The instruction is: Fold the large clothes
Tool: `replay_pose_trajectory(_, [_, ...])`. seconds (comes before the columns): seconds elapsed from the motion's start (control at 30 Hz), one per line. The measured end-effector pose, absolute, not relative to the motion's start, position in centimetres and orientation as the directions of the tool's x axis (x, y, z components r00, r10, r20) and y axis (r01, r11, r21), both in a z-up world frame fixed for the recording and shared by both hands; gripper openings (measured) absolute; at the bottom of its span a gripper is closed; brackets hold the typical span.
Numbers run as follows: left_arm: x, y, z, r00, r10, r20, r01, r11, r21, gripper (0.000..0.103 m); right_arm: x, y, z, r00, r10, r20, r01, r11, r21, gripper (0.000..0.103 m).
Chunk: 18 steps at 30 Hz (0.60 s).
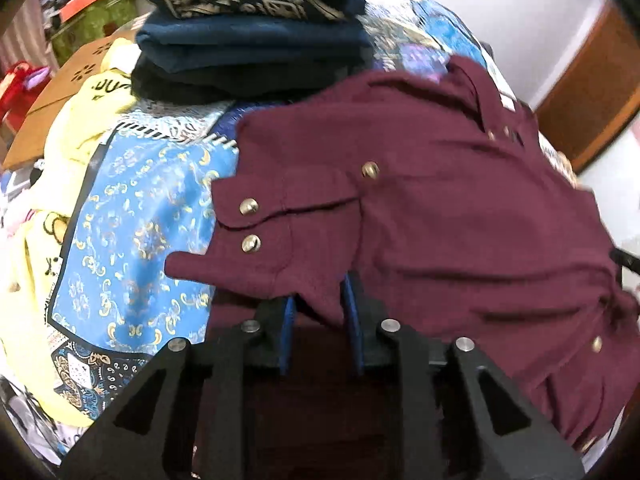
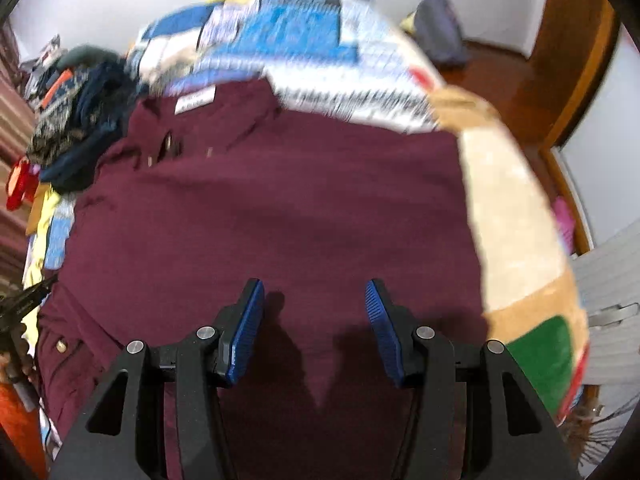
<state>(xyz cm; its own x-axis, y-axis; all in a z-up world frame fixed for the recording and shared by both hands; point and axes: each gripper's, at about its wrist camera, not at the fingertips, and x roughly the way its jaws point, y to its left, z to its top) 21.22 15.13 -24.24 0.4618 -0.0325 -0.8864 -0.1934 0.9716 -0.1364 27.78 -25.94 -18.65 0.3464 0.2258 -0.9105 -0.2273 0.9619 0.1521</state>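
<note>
Left gripper (image 1: 318, 304) pinches the maroon shirt (image 1: 460, 208) sleeve right at its tips, probably folding it inward; right gripper (image 2: 316, 312) hovers wide open, empty.

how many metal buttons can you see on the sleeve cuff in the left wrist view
2 on the maroon shirt's cuff: upper button, lower button. A third sits further up; folds may hide more.

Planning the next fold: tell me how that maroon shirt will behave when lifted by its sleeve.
The maroon shirt looks soft and floppy: its cuff already droops in folds from the left gripper, so the body will probably trail and sag. The metal buttons may add slight weight at the cuff. It will probably drag, not slide, across the patterned bedspread.
</note>
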Motion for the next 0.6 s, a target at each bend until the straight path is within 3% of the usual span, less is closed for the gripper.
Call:
replay_pose_trajectory(0.17, [20.9, 15.9, -22.7, 0.457, -0.049, -0.888, -0.201, 0.967, -0.157, 0.027, 27.7, -24.2, -18.7, 0.340, 0.176, -0.924, -0.303, 0.950, 0.069, 0.049])
replay_pose_trajectory(0.33, [21.7, 18.4, -20.6, 0.496, -0.146, -0.856, -0.227, 0.929, -0.291, 0.031, 27.3, -24.2, -16.3, 0.413, 0.153, -0.898, -0.352, 0.936, -0.002, 0.049])
replay_pose_trajectory(0.4, [21.8, 19.3, -19.8, 0.508, -0.162, -0.846, -0.251, 0.912, -0.325, 0.042, 27.5, -24.7, -15.1, 0.466, 0.123, -0.876, -0.339, 0.940, -0.048, 0.049])
replay_pose_trajectory(0.43, [21.8, 19.9, -19.3, 0.518, -0.111, -0.848, -0.288, 0.911, -0.296, 0.059, 27.9, -25.1, -14.7, 0.481, 0.112, -0.869, -0.330, 0.942, -0.061, 0.049])
replay_pose_trajectory(0.47, [21.6, 20.4, -18.7, 0.534, -0.061, -0.843, -0.315, 0.911, -0.266, 0.068, 28.3, -25.6, -14.1, 0.507, 0.097, -0.857, -0.312, 0.947, -0.077, 0.049])
replay_pose_trajectory(0.6, [21.4, 22.7, -17.3, 0.575, 0.058, -0.816, -0.363, 0.912, -0.191, 0.072, 29.9, -27.9, -12.6, 0.560, 0.083, -0.824, -0.251, 0.965, -0.074, 0.049])
